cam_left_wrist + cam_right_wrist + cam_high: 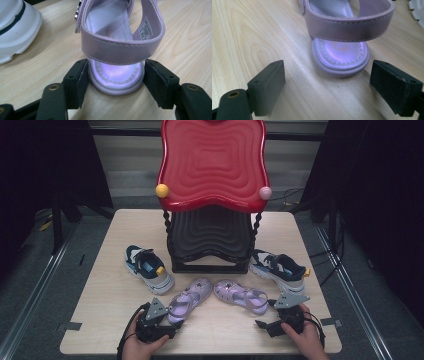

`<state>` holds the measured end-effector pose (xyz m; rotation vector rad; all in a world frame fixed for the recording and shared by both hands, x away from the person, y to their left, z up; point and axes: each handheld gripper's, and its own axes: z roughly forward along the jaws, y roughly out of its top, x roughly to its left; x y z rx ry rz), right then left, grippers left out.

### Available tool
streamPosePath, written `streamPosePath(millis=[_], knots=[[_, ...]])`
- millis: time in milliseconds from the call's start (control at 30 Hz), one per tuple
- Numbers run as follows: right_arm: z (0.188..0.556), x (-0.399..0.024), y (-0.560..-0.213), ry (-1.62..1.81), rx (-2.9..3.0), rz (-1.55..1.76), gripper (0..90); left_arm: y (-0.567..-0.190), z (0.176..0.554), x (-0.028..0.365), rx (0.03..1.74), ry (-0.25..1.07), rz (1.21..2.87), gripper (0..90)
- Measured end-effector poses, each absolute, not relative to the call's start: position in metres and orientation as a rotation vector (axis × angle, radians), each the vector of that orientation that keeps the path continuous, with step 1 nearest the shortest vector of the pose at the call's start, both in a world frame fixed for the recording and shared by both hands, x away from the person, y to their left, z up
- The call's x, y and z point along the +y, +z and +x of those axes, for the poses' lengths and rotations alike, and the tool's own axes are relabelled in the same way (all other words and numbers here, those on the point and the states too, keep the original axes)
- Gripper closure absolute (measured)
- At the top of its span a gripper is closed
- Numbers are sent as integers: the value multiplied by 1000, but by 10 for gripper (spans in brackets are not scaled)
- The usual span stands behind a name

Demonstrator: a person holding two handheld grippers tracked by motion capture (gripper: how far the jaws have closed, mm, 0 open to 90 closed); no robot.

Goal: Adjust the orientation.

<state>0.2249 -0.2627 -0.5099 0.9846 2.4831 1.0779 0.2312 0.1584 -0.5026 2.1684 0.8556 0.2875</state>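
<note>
While the left gripper [116, 82] has its pads at the heel of the left lilac sandal [187, 301] on the table's near edge [210, 345] and the right gripper [337, 87] gapes empty behind its twin [342, 52] — light, soft-strapped, glossy — the firm heel sole looks the surest hold

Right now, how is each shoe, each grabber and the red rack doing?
Left sandal: flat on the table, heel between the left gripper jaws, pads at its sides.
Right sandal: flat, untouched.
Right gripper: open, short of that heel.
Left sneaker: upright, on its sole.
Right sneaker: upright.
Red rack: standing, shelves bare.
</note>
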Motion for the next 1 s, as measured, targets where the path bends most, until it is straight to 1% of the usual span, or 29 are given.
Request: streamPosePath(millis=[133, 200, 233, 300, 367, 600, 667, 833, 1000], knots=[[225, -263, -510, 1078, 2483, 984, 127, -503, 230, 158, 863, 290, 2161, 364], [225, -263, -510, 1078, 2483, 984, 127, -503, 230, 157, 873, 294, 2164, 291], [225, -263, -510, 1078, 2483, 984, 126, -503, 229, 156, 878, 305, 2163, 269], [225, -263, -510, 1078, 2483, 984, 127, -502, 229, 156, 891, 315, 2157, 232], [225, -263, -510, 1077, 2483, 985, 126, -501, 229, 156, 908, 326, 2138, 214], [225, -263, -510, 1077, 2482, 985, 126, -500, 232, 150, 934, 335, 2103, 196], [225, -263, -510, 1078, 2483, 984, 126, -501, 234, 145, 945, 355, 2098, 194], [225, -263, -510, 1077, 2482, 985, 126, -505, 236, 141, 954, 354, 2087, 194], [225, -263, -510, 1078, 2483, 984, 127, -504, 237, 138, 953, 388, 2089, 208]])
